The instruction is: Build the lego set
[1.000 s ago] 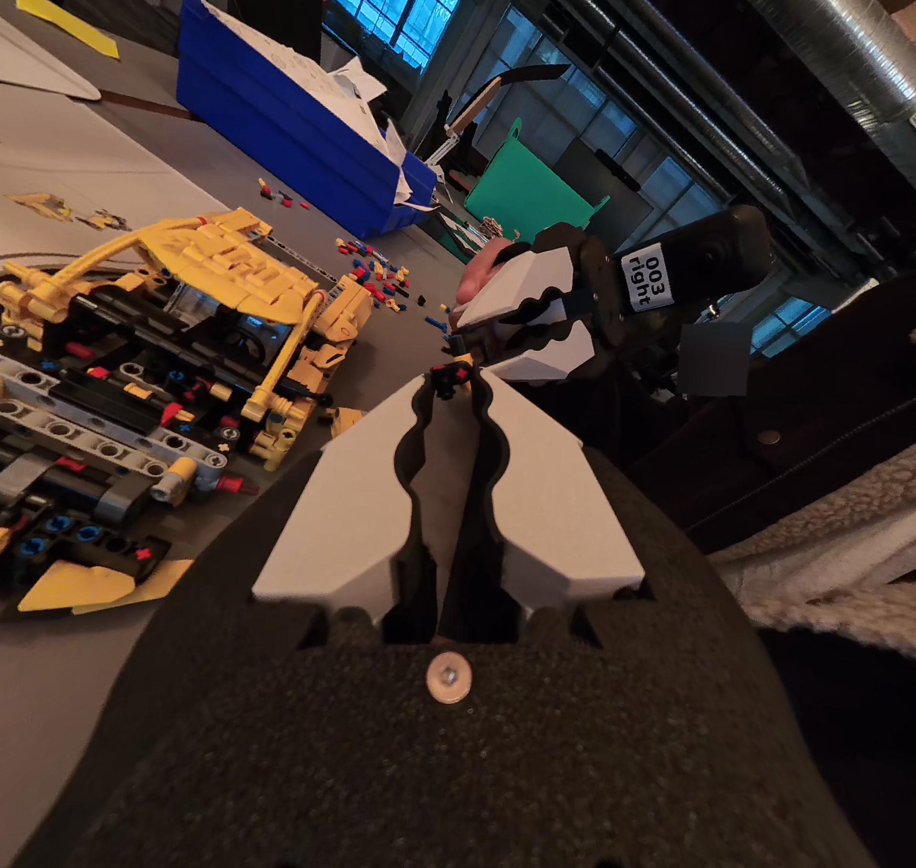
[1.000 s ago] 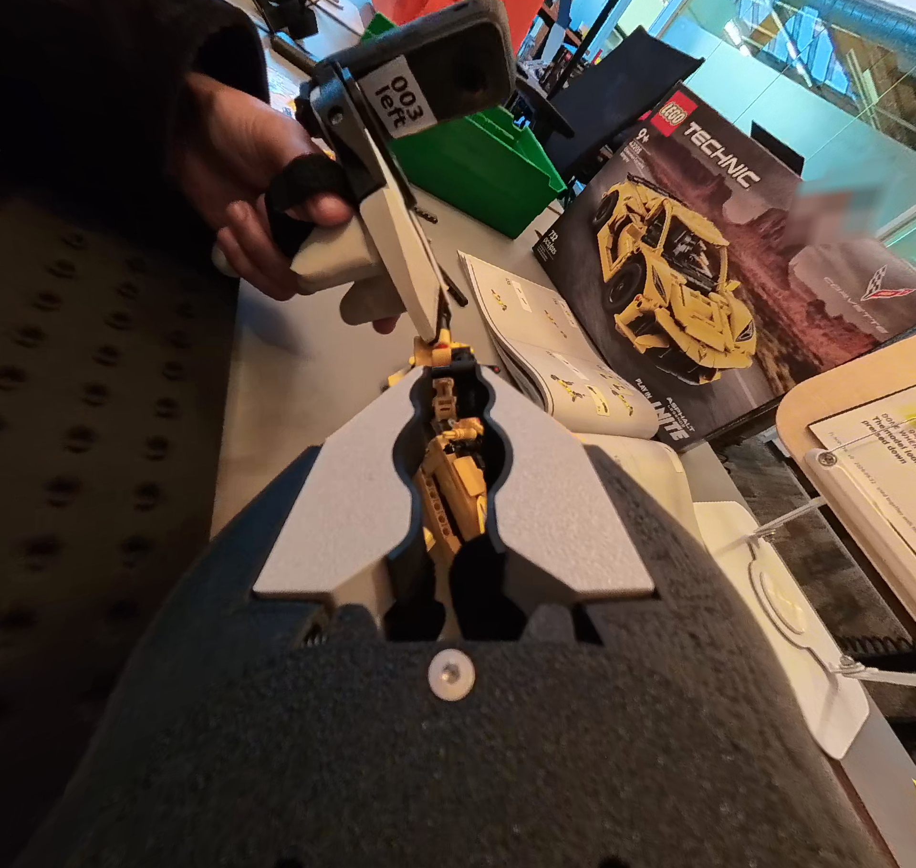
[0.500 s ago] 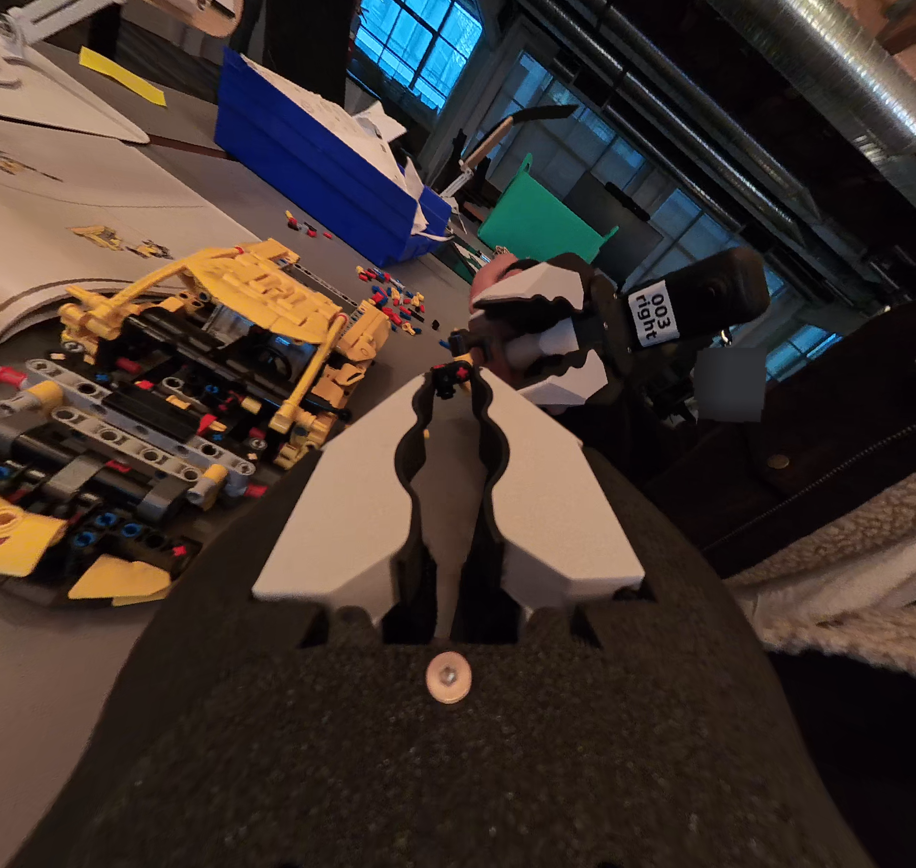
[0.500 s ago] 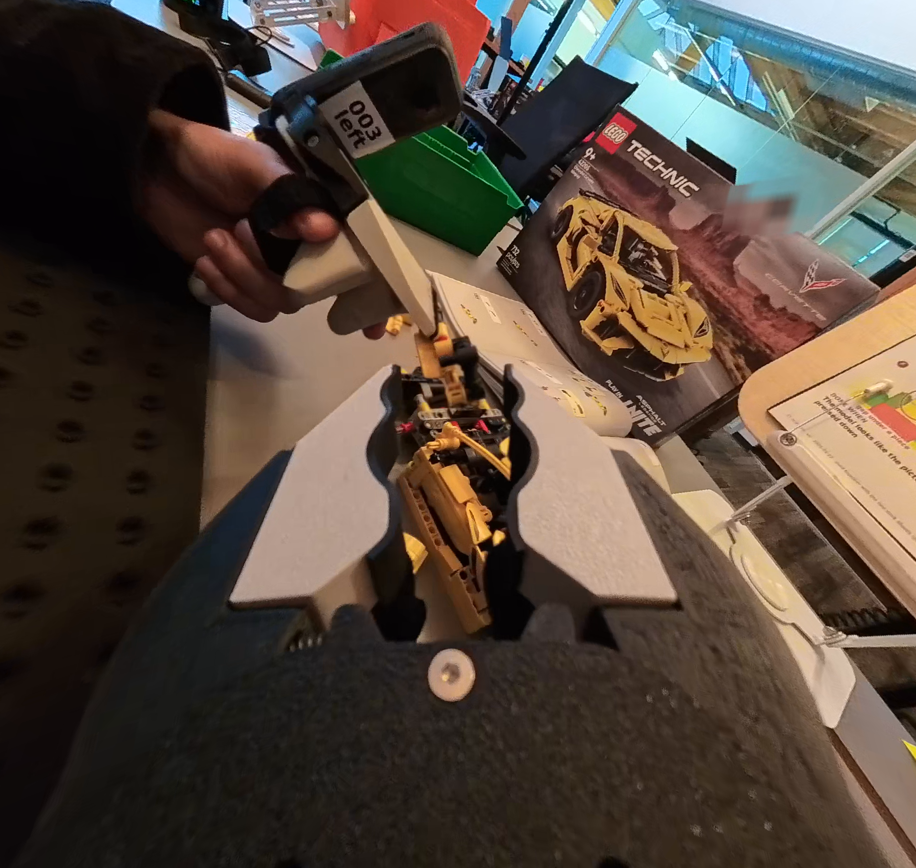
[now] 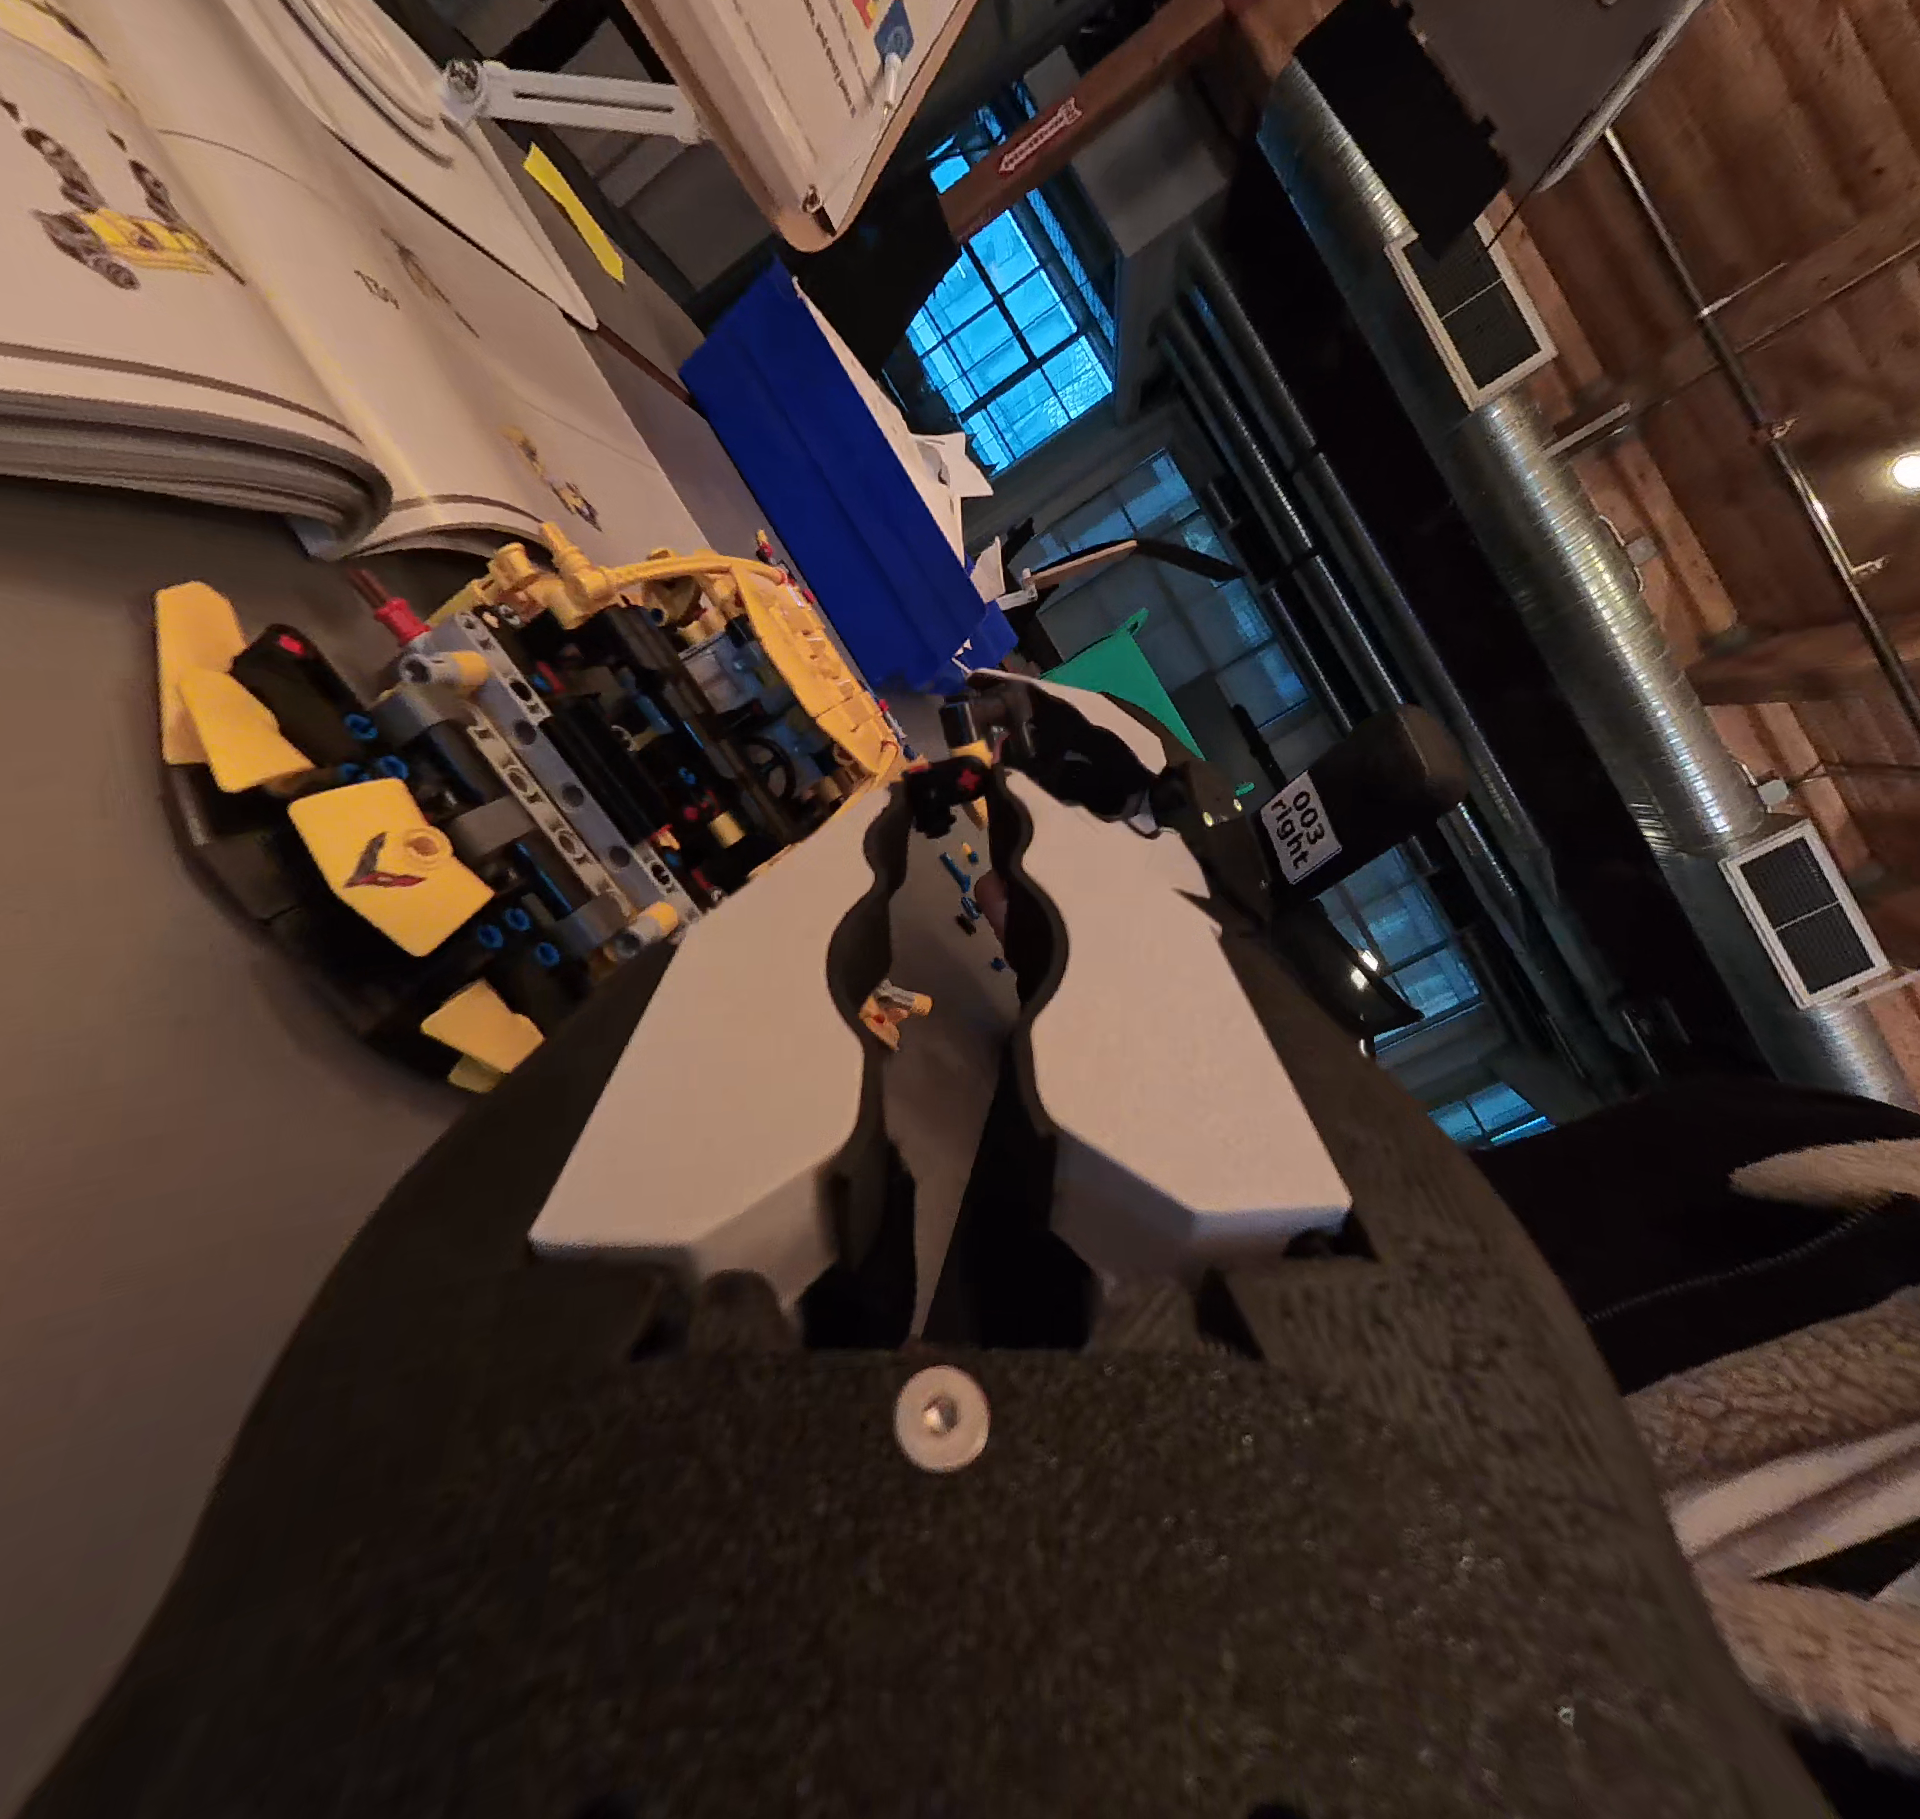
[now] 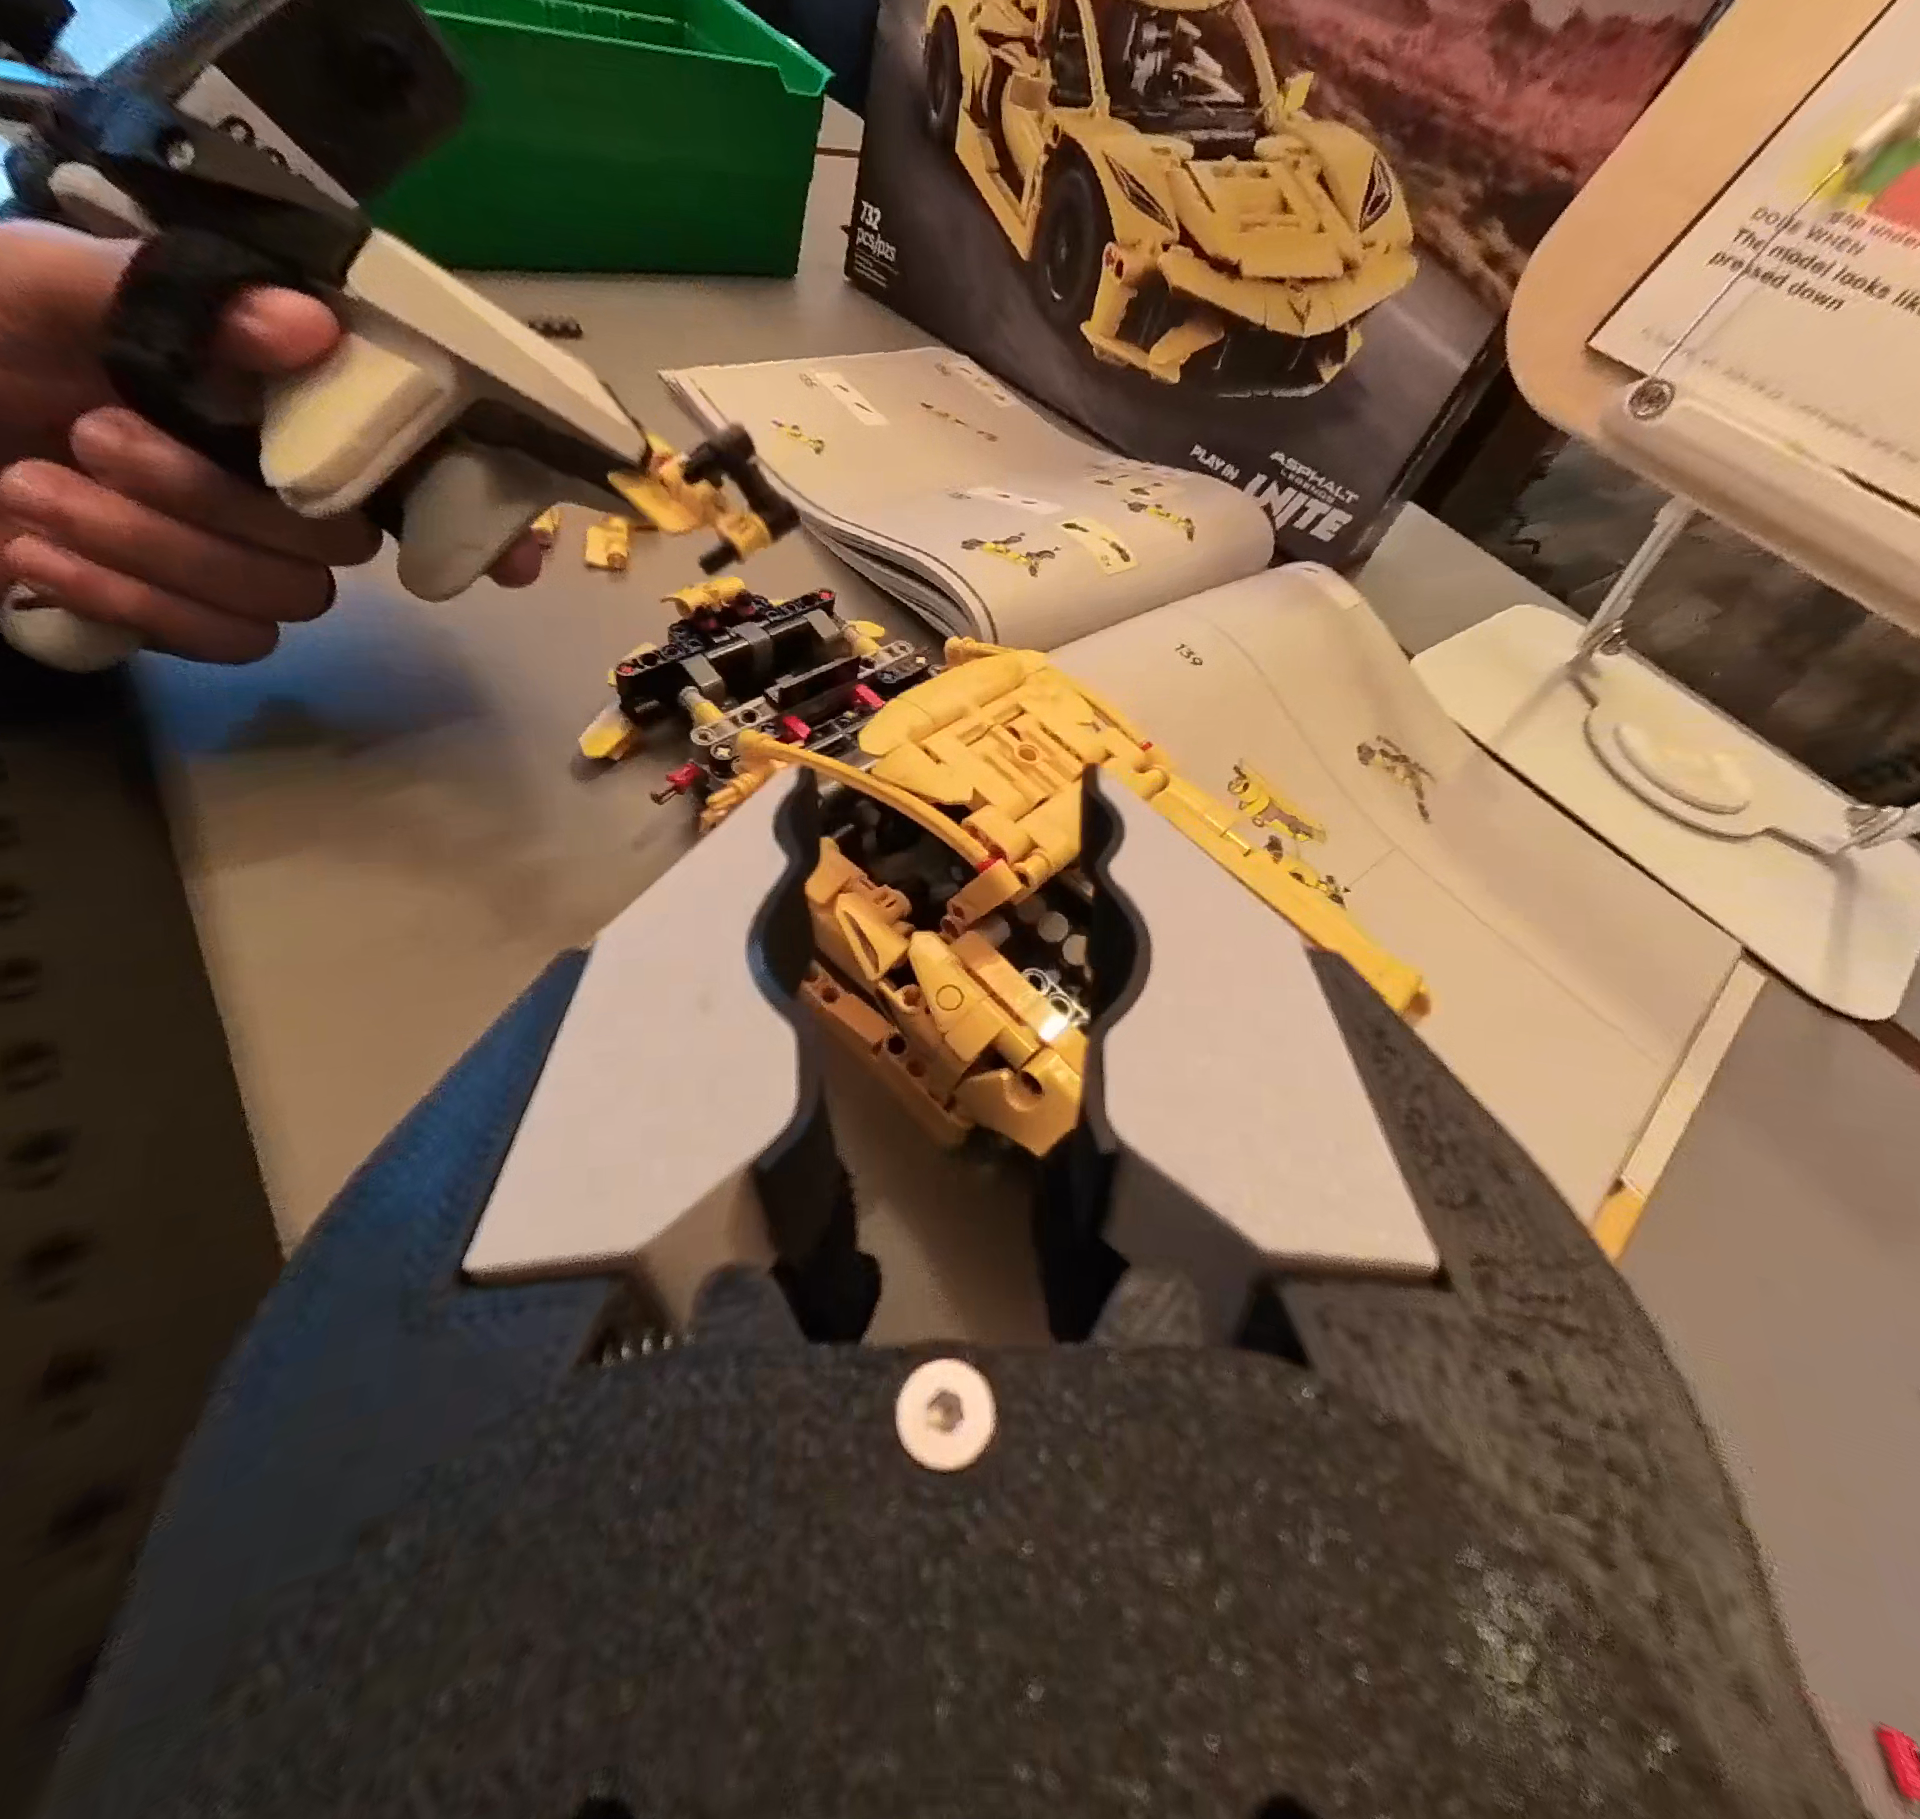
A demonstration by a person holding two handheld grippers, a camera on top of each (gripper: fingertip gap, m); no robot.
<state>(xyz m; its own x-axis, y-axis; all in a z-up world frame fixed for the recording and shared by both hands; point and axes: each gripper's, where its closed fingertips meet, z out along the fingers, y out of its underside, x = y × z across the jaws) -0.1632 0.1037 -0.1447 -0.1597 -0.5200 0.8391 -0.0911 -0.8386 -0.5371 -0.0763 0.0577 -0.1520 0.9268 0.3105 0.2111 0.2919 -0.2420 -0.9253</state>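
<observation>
The part-built yellow and black lego car (image 6: 977,761) lies on the grey table beside the open instruction booklet (image 6: 997,491). It also shows at the left of the left wrist view (image 5: 582,761). My right gripper (image 6: 940,813) is open and empty, just above the car's yellow rear body. My left gripper (image 5: 951,793) is shut on a small black, yellow and red sub-assembly (image 5: 954,784). In the right wrist view the left gripper (image 6: 634,460) holds that sub-assembly (image 6: 717,496) above the table, beyond the car's front end. The right gripper (image 5: 1091,761) shows behind it.
Loose yellow parts (image 6: 608,543) lie under the left gripper and one (image 5: 894,1011) near it. The set's box (image 6: 1195,159) and a green bin (image 6: 582,128) stand at the back. A blue bin (image 5: 831,481) and small loose parts sit beyond the car. A sign stand (image 6: 1662,761) is at the right. The left gripper's tips are roughly 11 centimetres from the right gripper's.
My right gripper has opened, let go of the small sub-assembly and moved down over the car. My left gripper has kept the sub-assembly and swung away to the left.
</observation>
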